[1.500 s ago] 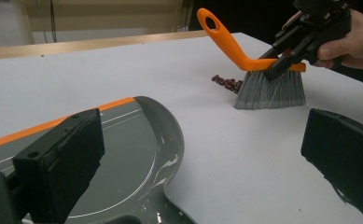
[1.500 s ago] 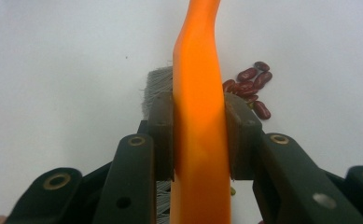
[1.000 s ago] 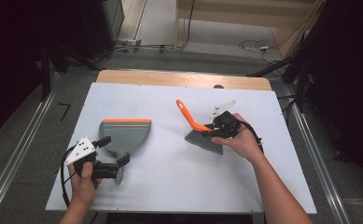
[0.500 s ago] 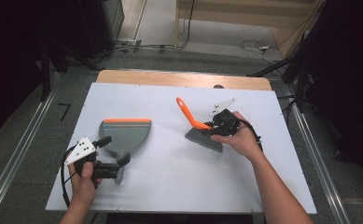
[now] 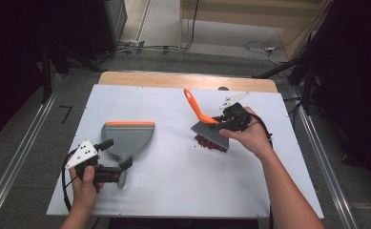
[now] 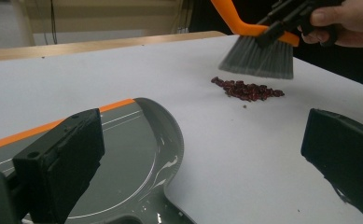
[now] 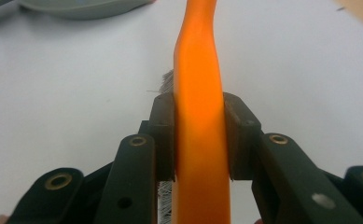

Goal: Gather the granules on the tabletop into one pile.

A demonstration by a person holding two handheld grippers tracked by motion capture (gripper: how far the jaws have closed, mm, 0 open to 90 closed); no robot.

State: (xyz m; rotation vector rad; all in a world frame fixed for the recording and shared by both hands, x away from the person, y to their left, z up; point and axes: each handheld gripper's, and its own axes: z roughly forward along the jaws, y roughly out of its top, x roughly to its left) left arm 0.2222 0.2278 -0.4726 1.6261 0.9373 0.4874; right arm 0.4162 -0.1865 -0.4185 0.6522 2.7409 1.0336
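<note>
Two claws at work: my left claw gapes empty at the dustpan's near end, while farther off — across bare surface — my right claw grips the brush over the beans, dustpan lying leftward of them.

A: What hardware sits in each hand?

B: Two black hand-held grippers. The left gripper carries a pale grey three-cornered plate with small dark dots, and a black cable loops from it; the right gripper bears a like plate and cable.

A: And the jaws up close?

B: In the left gripper view — blocky black pads, matte, with a small round hole on the side. In the right gripper view — black linkage arms with brass-coloured pivot pins and one silver screw.

A: Clothing?

B: Both forearms are bare; no sleeve is visible.
</note>
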